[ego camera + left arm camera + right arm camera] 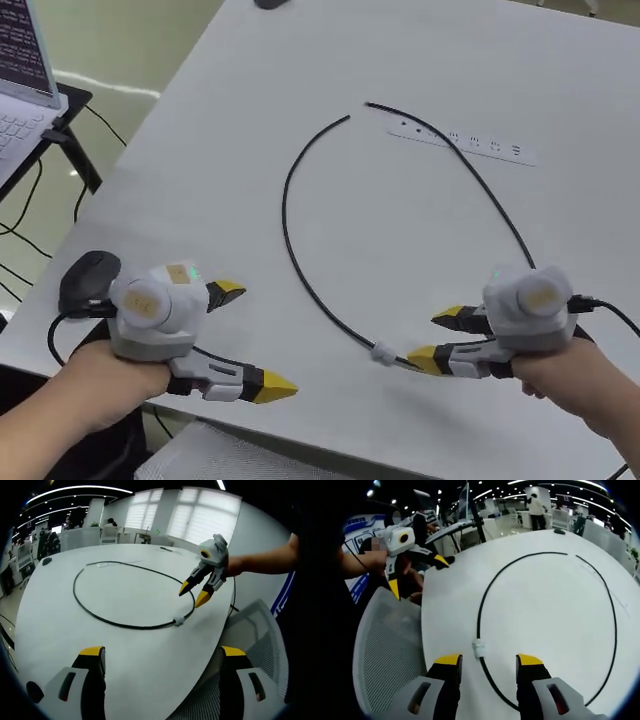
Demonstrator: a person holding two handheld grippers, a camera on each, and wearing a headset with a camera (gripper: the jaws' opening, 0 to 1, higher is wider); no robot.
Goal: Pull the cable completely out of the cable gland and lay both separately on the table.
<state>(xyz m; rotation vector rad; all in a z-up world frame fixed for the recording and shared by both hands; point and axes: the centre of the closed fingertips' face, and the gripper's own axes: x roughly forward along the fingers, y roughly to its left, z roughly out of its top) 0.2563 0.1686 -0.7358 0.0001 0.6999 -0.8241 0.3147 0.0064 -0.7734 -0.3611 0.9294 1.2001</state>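
The cable (284, 215) lies looped on the worktop (400, 230), threaded through the white cable gland (381, 352). Both tongs stand wide and empty. Clamp the right tongs (425, 337) on the gland and the left tongs (262, 338) on the cable just beside it. Pull straight along the cable.

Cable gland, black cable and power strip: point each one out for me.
cable gland (382, 353): head view, middle of its white body.
black cable (285, 215): head view, left side of the loop.
power strip (495, 148): head view, right half, beside the cable.
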